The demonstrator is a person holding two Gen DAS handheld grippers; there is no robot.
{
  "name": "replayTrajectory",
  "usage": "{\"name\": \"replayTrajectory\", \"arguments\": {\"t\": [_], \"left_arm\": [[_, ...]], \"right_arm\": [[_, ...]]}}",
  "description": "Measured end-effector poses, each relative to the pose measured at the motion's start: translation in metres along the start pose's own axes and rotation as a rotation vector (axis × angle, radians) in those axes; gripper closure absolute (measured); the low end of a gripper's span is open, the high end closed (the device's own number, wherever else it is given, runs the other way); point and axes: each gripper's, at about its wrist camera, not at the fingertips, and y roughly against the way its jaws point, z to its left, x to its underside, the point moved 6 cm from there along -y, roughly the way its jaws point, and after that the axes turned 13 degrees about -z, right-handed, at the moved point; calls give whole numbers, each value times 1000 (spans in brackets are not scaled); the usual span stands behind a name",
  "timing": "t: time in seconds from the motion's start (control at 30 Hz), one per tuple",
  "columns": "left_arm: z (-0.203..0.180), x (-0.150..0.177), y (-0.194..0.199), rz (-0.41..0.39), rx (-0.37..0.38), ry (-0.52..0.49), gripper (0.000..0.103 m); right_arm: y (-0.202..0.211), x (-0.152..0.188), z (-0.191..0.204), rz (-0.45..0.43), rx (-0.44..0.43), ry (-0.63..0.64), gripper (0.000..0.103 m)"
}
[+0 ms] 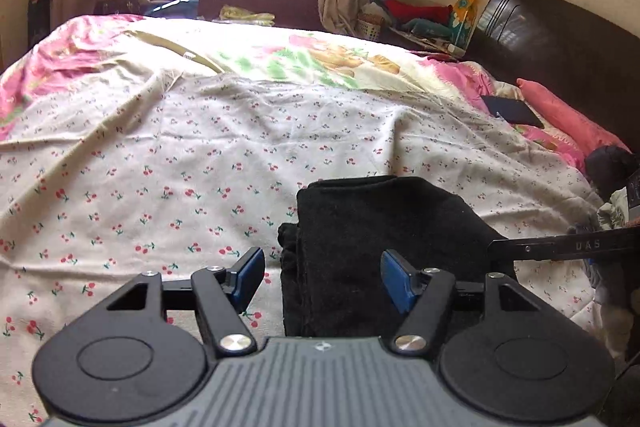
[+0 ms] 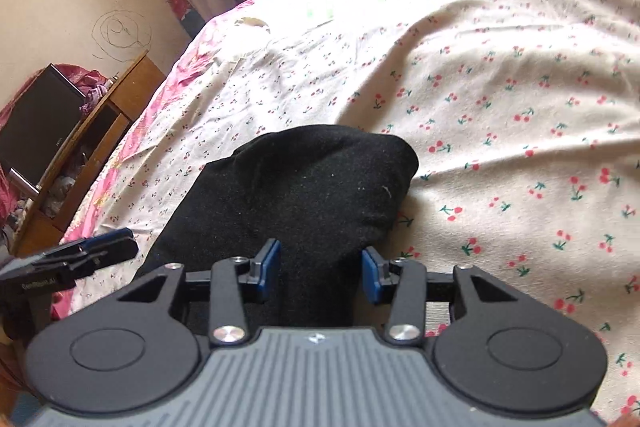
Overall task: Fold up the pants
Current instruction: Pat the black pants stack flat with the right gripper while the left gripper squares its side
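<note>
The black pants (image 1: 372,235) lie folded into a thick stack on the cherry-print sheet (image 1: 160,167). My left gripper (image 1: 322,277) is open, its blue pads spread over the stack's near left edge, holding nothing. In the right wrist view the pants (image 2: 316,187) form a dark folded bundle on the sheet (image 2: 500,87). My right gripper (image 2: 320,273) is open with its jaws on either side of the bundle's near end, not closed on it. The left gripper's finger (image 2: 100,247) shows at the left there; the right gripper's arm (image 1: 560,247) shows at the right in the left wrist view.
A pink floral quilt (image 1: 60,67) covers the far bed. A dark headboard (image 1: 560,39), pink pillow (image 1: 568,115) and dark flat object (image 1: 512,111) lie at right. A cluttered nightstand (image 1: 420,23) is by the window. A wooden desk with a monitor (image 2: 40,127) stands left of the bed.
</note>
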Motion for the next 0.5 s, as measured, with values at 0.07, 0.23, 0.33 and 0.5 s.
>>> {"name": "replayTrajectory", "arguments": {"t": [0.07,0.23,0.33,0.5], "left_arm": [[-18,3,-1,-21,-15,-100,26],[-34,46,-36,91,-21,-144,25],[-21,61,-38,80,-16,-56,17],[-6,68,-38,92,3,24,11]], "right_arm": [[7,0,15,-55,44,95,59],[14,-14,28,-206,162,220,59],[6,-26,34,-251,132,235,58],[-65,13,24,-84,117,207,57]]}}
